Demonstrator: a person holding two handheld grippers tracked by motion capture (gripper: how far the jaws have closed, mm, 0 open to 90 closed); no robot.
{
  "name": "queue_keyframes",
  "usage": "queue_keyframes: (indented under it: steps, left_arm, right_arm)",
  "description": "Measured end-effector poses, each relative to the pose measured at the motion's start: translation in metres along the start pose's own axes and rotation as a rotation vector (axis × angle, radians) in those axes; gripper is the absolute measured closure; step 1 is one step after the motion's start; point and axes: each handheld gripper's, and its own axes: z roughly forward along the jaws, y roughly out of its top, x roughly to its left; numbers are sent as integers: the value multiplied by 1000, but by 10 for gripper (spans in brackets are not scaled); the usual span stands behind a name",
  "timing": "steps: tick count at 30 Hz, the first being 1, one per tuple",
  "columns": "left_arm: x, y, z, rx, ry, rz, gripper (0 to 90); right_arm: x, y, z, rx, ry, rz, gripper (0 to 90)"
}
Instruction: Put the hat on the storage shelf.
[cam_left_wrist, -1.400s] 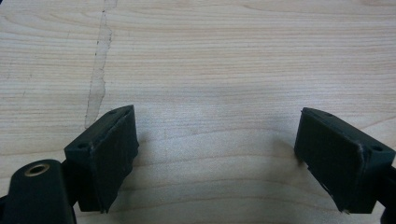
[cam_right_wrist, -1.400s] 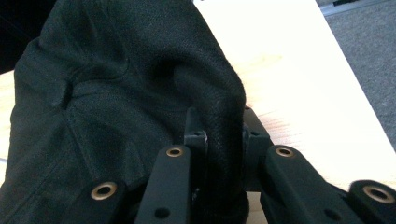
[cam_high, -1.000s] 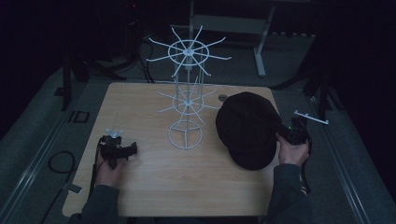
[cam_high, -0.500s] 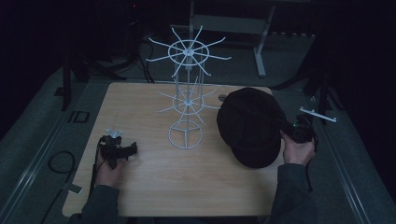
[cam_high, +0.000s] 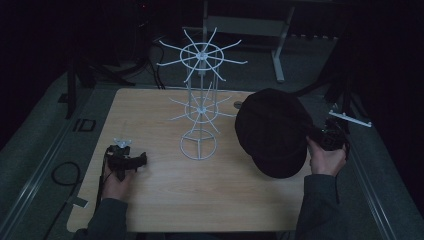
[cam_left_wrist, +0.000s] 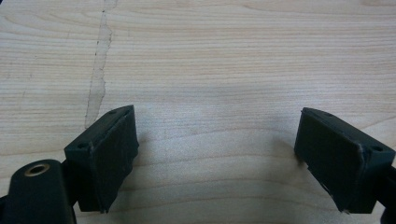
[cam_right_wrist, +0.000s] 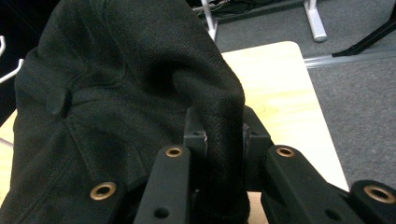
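Lifted since the earlier frame: black cap (cam_high: 272, 131), right of centre, now clear of the bench (cam_high: 160, 200); right gripper (cam_right_wrist: 219, 135) pinches its edge (left gripper (cam_left_wrist: 217, 154) spread, idle); next, probably hang it on the white wire rack (cam_high: 201, 100).

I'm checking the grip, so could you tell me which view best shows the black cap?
The right gripper view: the right tongs pinch a fold of the black cap close up. The high view shows its whole outline.
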Motion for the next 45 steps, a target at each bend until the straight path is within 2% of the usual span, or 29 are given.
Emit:
queue_keyframes:
  steps: [13, 36, 45]
  left_arm:
    - [0, 0, 0, 2, -1, 1, 143]
    - [0, 0, 0, 0, 0, 0, 143]
    - [0, 0, 0, 0, 1, 1, 143]
  right_arm:
    - [4, 12, -13, 8, 6, -52, 772]
    - [17, 39, -46, -29, 24, -123, 769]
    - [24, 49, -56, -38, 56, -148, 769]
